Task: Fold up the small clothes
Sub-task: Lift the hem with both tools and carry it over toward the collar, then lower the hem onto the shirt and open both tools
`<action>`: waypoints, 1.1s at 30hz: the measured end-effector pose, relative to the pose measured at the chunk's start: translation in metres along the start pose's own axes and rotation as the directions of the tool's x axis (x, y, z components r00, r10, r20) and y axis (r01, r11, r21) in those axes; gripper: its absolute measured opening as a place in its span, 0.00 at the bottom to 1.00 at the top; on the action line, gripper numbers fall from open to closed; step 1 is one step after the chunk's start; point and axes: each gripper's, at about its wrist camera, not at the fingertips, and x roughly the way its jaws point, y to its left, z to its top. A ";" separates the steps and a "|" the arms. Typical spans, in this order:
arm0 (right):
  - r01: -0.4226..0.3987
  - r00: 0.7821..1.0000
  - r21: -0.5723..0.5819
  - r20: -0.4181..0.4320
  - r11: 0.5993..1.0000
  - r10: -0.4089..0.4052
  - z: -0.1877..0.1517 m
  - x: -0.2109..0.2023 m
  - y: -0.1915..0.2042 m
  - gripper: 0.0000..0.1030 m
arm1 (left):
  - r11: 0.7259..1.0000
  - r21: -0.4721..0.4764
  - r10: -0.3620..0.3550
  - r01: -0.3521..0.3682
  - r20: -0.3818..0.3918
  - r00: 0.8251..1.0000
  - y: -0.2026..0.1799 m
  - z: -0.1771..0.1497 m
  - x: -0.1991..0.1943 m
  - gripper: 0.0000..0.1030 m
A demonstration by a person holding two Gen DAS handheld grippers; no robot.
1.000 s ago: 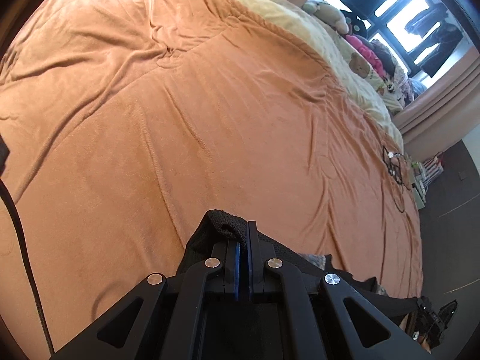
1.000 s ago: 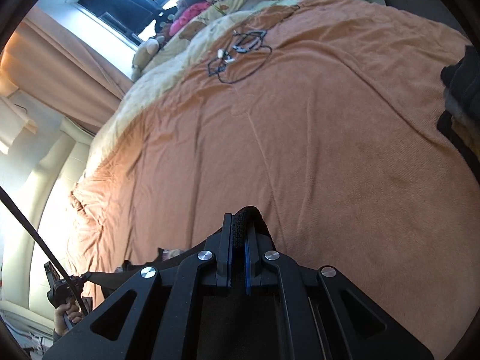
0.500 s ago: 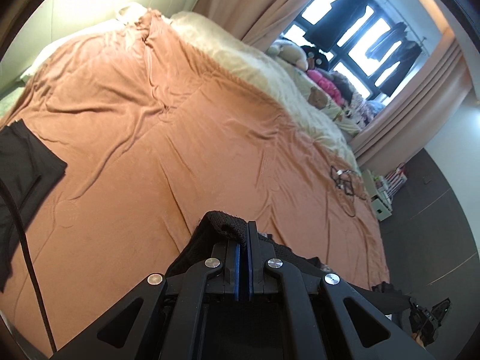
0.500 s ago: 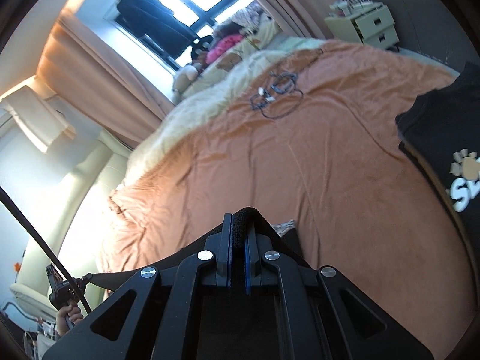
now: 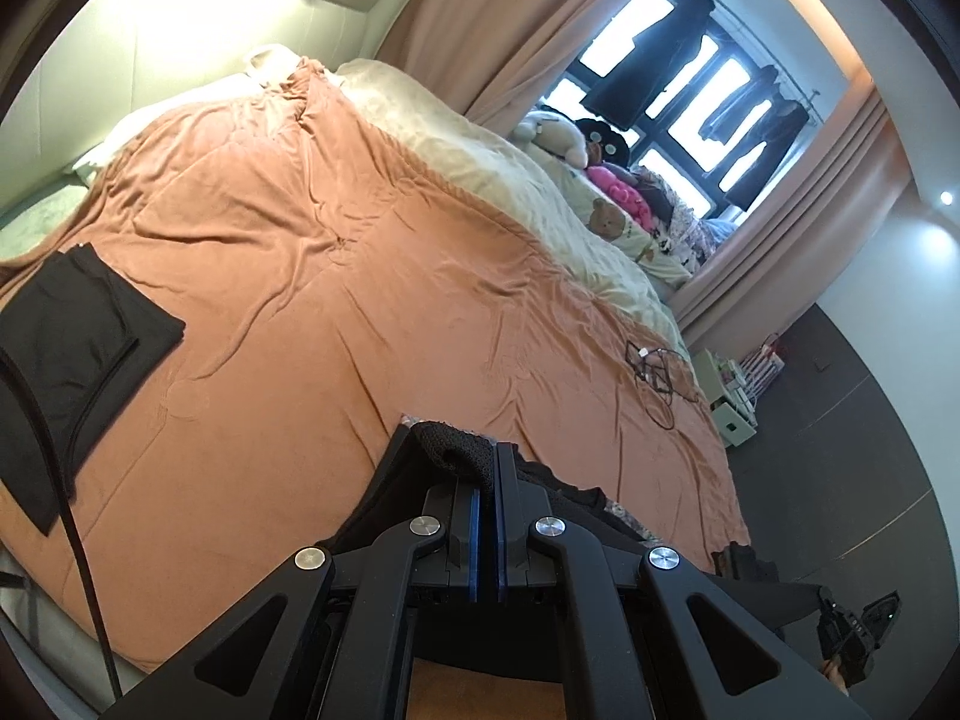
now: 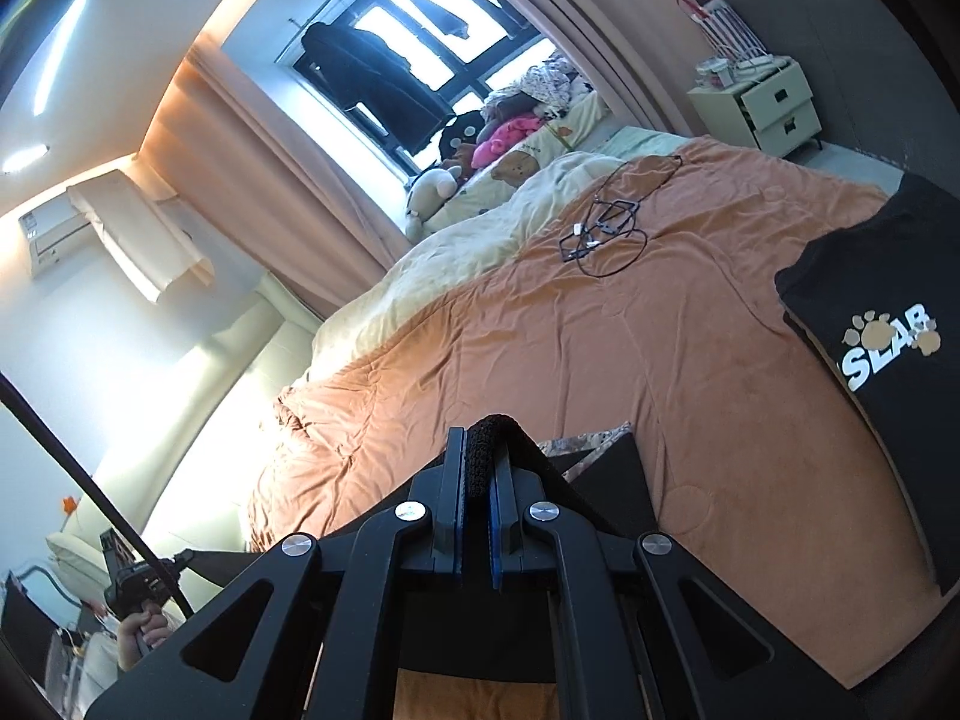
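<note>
I have 1 small black garment point(image 5: 456, 450) pinched at both ends: my left gripper point(image 5: 487, 483) is clenched on a bunched corner of it low in the middle of its frame, and my right gripper point(image 6: 477, 468) is clenched on another edge, the cloth hanging between them above the orange blanket point(image 5: 336, 300). I judge this the lift-and-spread step, not yet a fold. Next I need to lay it flat on the bare blanket between the 2 dark pieces already lying there, the black shorts point(image 5: 66, 354) at left and the printed black shirt point(image 6: 882, 330) at right.
</note>
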 end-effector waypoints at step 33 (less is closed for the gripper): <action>0.342 0.897 0.056 -0.316 0.938 -0.308 0.059 0.323 -0.052 0.03 | 0.961 -0.040 0.245 -0.273 -0.329 0.912 0.074 0.028 0.348 0.04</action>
